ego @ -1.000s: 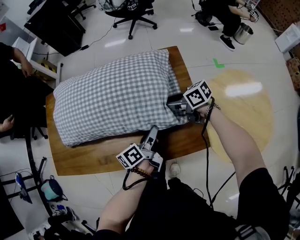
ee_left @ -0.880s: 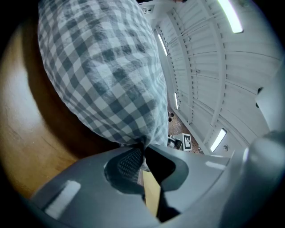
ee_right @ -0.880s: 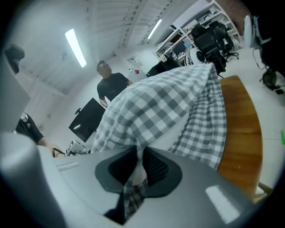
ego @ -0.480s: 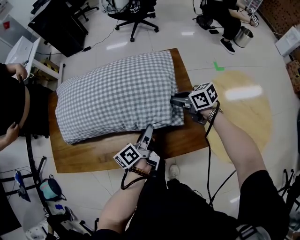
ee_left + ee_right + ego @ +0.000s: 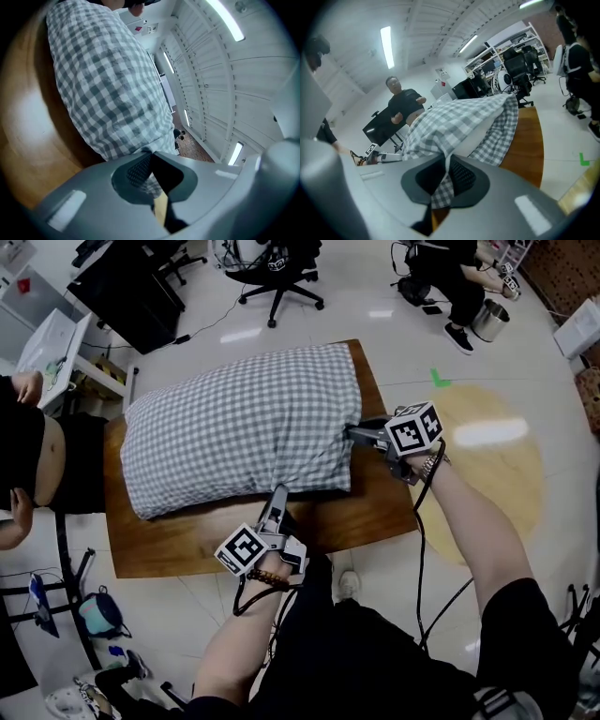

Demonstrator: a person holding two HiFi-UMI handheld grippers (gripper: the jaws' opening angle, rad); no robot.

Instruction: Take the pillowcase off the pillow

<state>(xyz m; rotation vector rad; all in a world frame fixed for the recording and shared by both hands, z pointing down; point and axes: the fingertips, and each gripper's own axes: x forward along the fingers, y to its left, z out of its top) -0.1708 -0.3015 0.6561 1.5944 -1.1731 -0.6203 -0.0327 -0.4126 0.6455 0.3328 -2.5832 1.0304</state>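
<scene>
Found the pillowcase (image 5: 244, 427) lying on the wooden table (image 5: 375, 512), office chair (image 5: 277, 268) beyond, a person (image 5: 28, 456) alongside. Saw left claw (image 5: 278, 491) clamped shut on its near edge, right claw (image 5: 354, 432) just closed, pinching its end cloth.

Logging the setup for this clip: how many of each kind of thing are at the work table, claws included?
Checked pillowcase, filled: 1
Claws: 2, left claw shut on the pillowcase edge, right claw just closed onto it too
Wooden table: 1
Total: 4
</scene>
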